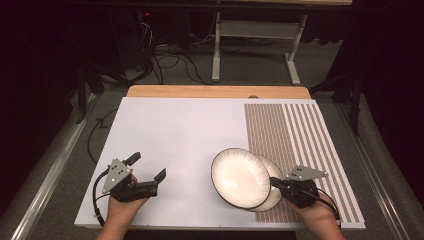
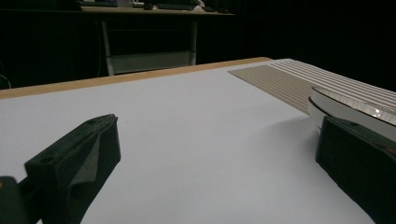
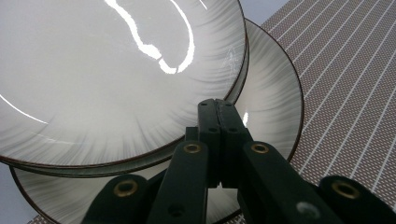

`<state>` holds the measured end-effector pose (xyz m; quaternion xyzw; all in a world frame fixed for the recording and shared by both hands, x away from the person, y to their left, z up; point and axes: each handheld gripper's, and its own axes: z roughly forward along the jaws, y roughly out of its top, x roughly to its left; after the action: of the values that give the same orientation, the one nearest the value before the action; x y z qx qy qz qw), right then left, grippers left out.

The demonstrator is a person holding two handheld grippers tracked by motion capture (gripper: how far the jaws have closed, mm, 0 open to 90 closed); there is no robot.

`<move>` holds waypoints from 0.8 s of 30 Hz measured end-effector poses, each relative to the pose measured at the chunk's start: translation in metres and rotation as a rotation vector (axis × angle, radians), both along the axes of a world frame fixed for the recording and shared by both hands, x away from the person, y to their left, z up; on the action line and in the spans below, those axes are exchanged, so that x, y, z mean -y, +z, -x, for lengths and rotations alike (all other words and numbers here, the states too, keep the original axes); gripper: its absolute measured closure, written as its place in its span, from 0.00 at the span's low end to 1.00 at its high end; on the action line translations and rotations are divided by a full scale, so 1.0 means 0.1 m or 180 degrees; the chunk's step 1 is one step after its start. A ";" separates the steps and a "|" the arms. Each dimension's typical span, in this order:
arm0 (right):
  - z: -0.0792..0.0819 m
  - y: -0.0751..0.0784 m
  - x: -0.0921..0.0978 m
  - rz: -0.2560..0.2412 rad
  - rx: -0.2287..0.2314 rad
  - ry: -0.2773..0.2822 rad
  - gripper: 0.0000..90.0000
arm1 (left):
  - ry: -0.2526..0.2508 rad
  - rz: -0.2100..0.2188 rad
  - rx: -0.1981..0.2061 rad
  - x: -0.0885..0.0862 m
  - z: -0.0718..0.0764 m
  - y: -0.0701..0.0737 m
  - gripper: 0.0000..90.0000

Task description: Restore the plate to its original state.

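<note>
While the left tool point(image 1: 148, 168) gapes wide and empty, the right tool point(image 3: 218, 109) pinches the upper plate's point(image 1: 240, 177) rim.

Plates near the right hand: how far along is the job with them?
Done: the right gripper has shut on the rim of the top plate, which looks tilted up off the lower plate. In hand: lifting it off. Left: setting it down somewhere; the left gripper waits open over the white board.

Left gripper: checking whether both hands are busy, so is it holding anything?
No, the left gripper hovers open over the white table, jaws spread around nothing.
</note>
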<state>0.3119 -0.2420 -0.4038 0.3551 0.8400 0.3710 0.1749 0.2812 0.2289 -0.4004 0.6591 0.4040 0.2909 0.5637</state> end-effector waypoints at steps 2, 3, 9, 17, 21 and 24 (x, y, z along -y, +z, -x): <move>0.00 0.00 0.00 0.0002 0.0001 0.0006 1.00 | 0.0000 0.0000 0.0001 0.00 0.00 0.00 0.01; 0.00 0.00 0.00 0.0004 -0.0001 0.0004 1.00 | 0.0000 0.0000 0.0001 0.00 0.00 0.00 0.01; 0.00 0.00 0.01 0.0023 0.0021 -0.0009 1.00 | 0.0000 0.0001 -0.0004 -0.01 0.00 0.00 0.01; 0.00 0.01 0.03 0.0027 0.0023 -0.0042 1.00 | 0.0009 0.0029 -0.0007 -0.02 0.00 0.00 0.01; 0.00 0.02 0.03 0.0047 0.0031 -0.0044 1.00 | 0.0004 0.0026 -0.0008 -0.02 0.00 0.00 0.01; 0.00 0.02 0.03 0.0030 0.0029 -0.0035 1.00 | -0.0002 0.0022 -0.0005 -0.02 0.00 0.00 0.01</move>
<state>0.3120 -0.2454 -0.4019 0.3573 0.8390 0.3676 0.1825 0.2809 0.2309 -0.4002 0.6575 0.4052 0.2888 0.5657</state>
